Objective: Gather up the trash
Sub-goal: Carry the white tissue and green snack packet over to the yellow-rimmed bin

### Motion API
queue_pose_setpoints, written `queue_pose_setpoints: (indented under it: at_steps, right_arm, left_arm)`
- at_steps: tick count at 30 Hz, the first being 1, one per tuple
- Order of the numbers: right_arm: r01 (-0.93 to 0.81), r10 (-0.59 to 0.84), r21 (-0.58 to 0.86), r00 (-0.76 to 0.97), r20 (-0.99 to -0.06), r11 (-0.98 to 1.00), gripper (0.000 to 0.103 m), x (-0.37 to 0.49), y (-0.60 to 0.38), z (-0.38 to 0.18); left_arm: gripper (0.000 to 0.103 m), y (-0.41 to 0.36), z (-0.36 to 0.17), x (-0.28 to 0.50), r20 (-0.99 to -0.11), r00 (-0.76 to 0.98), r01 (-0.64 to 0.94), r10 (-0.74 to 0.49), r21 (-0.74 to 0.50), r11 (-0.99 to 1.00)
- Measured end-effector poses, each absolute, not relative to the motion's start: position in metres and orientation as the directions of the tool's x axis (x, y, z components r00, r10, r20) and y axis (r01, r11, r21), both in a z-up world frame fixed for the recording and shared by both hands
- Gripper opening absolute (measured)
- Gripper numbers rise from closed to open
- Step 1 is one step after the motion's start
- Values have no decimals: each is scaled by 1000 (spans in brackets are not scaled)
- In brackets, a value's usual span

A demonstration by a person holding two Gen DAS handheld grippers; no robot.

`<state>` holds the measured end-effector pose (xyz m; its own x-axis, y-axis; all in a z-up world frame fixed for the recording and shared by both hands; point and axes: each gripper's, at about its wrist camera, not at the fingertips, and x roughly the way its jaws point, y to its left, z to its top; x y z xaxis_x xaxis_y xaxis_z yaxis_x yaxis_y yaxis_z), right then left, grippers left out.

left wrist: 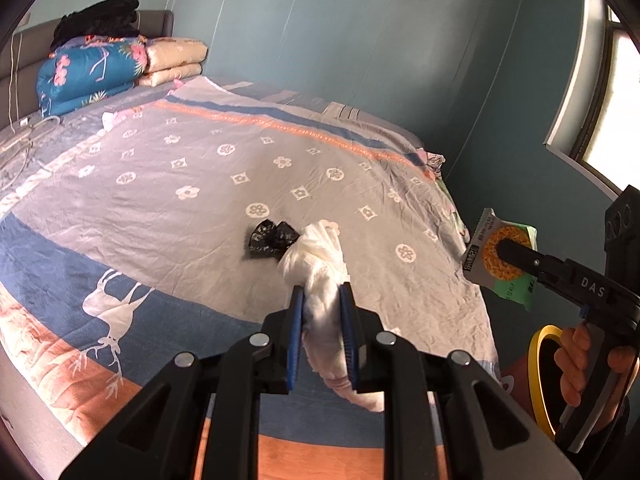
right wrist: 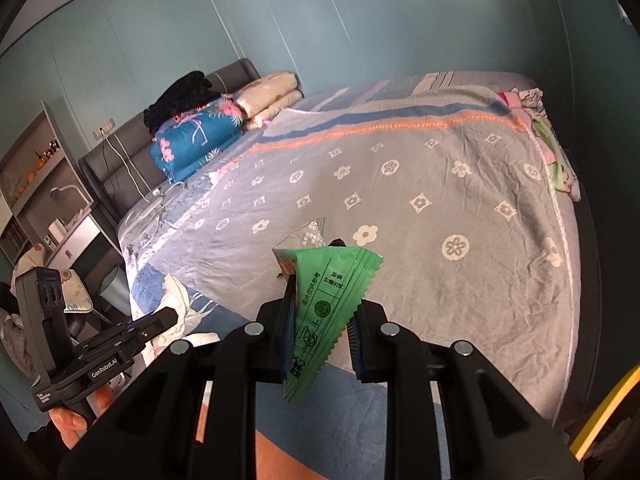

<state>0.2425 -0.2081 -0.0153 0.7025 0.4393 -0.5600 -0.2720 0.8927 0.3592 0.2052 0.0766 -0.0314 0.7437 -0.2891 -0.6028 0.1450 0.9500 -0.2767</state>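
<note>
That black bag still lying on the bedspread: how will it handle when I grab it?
The black bag looks like thin crumpled plastic, so probably floppy and very light. Its glossy wrinkled skin suggests it may slip; a pinch on the bunched part seems safest. It lies slumped on the soft bedspread, so it is unlikely to roll.

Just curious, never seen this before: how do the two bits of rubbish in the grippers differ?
The white tissue wad in the left gripper is soft, plain and crumpled; the green snack wrapper in the right gripper is flat, printed, with zigzag edges. Both are clamped and held above the bed.
</note>
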Motion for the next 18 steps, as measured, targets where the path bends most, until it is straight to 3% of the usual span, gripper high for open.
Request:
queue_pose_setpoints:
  at_steps: [18]
  right_arm:
    - [-217,405,403,783,-472,889,21,181,-282,21]
  left_arm:
    - [17,7,11,178,-546,766,247,-340,-239,939]
